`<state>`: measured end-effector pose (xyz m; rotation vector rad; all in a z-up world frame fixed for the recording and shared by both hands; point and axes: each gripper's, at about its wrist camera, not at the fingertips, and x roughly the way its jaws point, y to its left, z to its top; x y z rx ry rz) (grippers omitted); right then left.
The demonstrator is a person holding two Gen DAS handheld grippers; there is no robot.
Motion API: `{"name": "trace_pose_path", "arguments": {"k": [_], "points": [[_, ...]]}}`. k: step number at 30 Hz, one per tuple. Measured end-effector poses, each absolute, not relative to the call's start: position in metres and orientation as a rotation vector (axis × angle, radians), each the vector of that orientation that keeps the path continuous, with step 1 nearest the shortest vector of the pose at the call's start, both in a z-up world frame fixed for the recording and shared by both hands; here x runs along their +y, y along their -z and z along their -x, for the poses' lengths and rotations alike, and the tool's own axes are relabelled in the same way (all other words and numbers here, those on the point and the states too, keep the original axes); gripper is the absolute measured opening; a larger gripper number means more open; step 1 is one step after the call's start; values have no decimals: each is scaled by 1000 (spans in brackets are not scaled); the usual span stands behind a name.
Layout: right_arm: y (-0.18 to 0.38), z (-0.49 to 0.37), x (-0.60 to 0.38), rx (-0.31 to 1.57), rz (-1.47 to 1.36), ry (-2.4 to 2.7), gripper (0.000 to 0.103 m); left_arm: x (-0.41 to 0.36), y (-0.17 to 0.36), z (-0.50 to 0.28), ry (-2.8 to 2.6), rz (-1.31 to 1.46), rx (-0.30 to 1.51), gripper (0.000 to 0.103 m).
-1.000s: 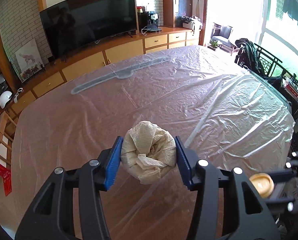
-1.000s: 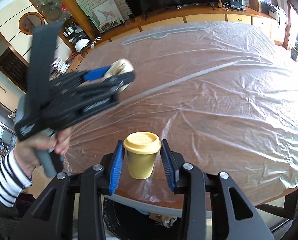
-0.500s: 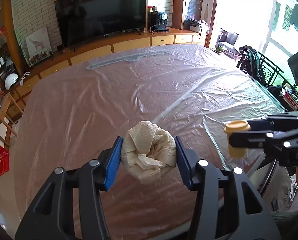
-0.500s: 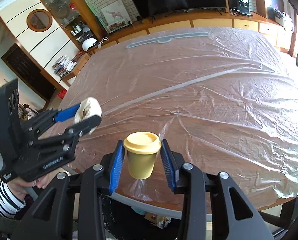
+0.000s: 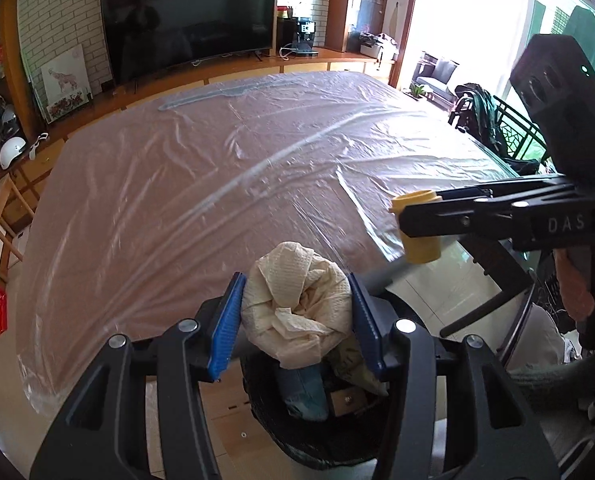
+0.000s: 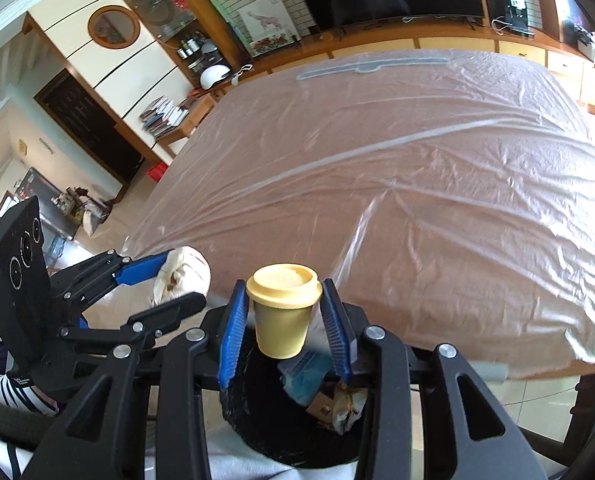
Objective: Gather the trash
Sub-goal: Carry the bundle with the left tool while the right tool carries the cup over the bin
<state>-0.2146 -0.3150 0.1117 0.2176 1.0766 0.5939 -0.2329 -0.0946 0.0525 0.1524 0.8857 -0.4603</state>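
My left gripper (image 5: 295, 312) is shut on a crumpled cream paper towel (image 5: 297, 300) and holds it above a black trash bin (image 5: 337, 440) on the floor by the table's near edge. My right gripper (image 6: 283, 312) is shut on a small yellow lidded cup (image 6: 283, 312) and holds it above the same bin (image 6: 273, 424). The cup (image 5: 419, 236) and right gripper show at the right in the left wrist view. The paper towel (image 6: 183, 276) and left gripper show at the left in the right wrist view.
A large table under a clear plastic sheet (image 5: 237, 168) fills the view ahead. The bin holds a blue packet (image 6: 307, 380) and other scraps. A TV (image 5: 189, 28) stands on a wooden sideboard beyond. A dark chair (image 5: 509, 140) stands at the right.
Both grippers have drawn back off the table edge with their loads, and the trash bin has come into view beneath them. Both stay shut.
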Motion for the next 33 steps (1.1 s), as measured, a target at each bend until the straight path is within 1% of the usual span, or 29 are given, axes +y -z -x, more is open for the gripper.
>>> {"name": "trace_pose_path", "arguments": {"k": [10,18,33], "points": [[-102,251,-308,1117,-167,-677,36,-100,-44,266,507,-167,920,52],[-87,270,-297,1147,-78,-694,36,-106,-19,281,544,-213,975,52],[-40,278,-284,1184,6,-646,37,-114,34,276,524,-286,1071,52]]}}
